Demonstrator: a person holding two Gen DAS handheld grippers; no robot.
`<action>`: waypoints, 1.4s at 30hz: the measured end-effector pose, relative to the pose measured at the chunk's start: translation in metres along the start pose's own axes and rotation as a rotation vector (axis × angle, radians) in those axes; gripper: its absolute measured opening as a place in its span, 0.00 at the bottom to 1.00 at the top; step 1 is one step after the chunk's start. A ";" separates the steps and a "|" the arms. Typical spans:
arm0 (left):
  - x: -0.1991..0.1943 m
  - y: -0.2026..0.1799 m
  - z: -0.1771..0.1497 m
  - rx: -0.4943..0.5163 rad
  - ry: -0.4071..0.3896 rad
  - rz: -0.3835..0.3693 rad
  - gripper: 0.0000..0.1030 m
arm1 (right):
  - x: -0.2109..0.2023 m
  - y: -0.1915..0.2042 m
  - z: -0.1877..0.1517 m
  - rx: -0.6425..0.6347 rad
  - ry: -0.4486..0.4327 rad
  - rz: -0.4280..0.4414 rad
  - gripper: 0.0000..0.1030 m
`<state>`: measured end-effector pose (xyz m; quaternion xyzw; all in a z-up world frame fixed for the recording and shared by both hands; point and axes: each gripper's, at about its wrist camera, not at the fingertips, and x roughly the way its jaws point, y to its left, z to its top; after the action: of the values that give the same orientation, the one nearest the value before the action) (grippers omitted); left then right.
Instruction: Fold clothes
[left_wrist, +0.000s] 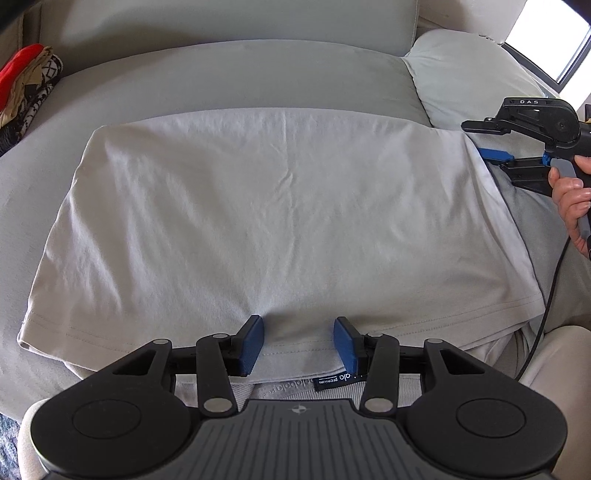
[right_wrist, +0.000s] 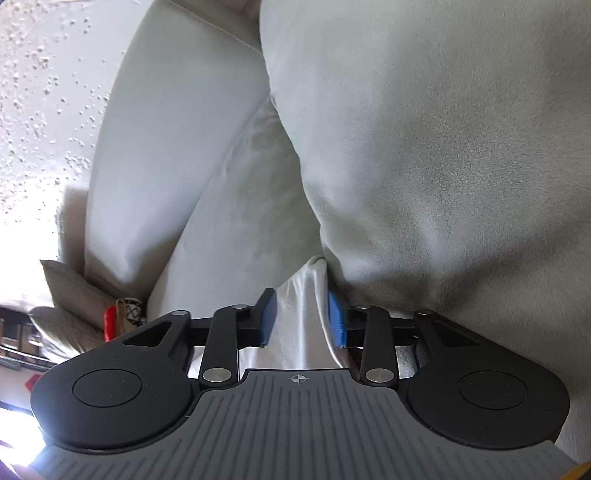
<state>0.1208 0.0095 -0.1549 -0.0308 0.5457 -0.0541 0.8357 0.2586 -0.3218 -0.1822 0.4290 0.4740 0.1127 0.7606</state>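
Pale grey T-shirt (left_wrist: 280, 206) spread flat on grey sofa seat cushion (left_wrist: 229, 74), folded edge near left gripper, hem running toward right. Left gripper (left_wrist: 299, 341) tilted steeply down over near edge by black neck label (left_wrist: 334, 380); fingers (left_wrist: 253, 343) partly apart, straddling fabric, not pinching. Right gripper (right_wrist: 301, 321) rolled sideways at shirt's far right corner, beside pillow (left_wrist: 465, 74); fingers straddle raised fold, whether pressing cannot tell. Hand (left_wrist: 574, 199) wraps right handle. Clothes pile (left_wrist: 26, 88) at left.

Pale grey T-shirt (left_wrist: 280, 206), folded, spread flat on sofa cushion (left_wrist: 229, 74)
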 end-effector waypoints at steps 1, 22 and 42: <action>0.000 0.000 0.000 0.000 -0.001 -0.001 0.42 | 0.003 -0.001 0.001 0.002 0.010 0.013 0.32; 0.000 0.001 -0.002 -0.010 -0.009 -0.008 0.43 | -0.008 0.003 -0.007 0.102 -0.310 -0.015 0.18; -0.001 0.002 -0.012 0.005 -0.034 0.002 0.44 | -0.027 0.073 -0.087 -0.570 -0.131 -0.642 0.00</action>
<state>0.1099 0.0116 -0.1593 -0.0290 0.5312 -0.0544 0.8450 0.1901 -0.2459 -0.1256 0.0390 0.4842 -0.0307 0.8736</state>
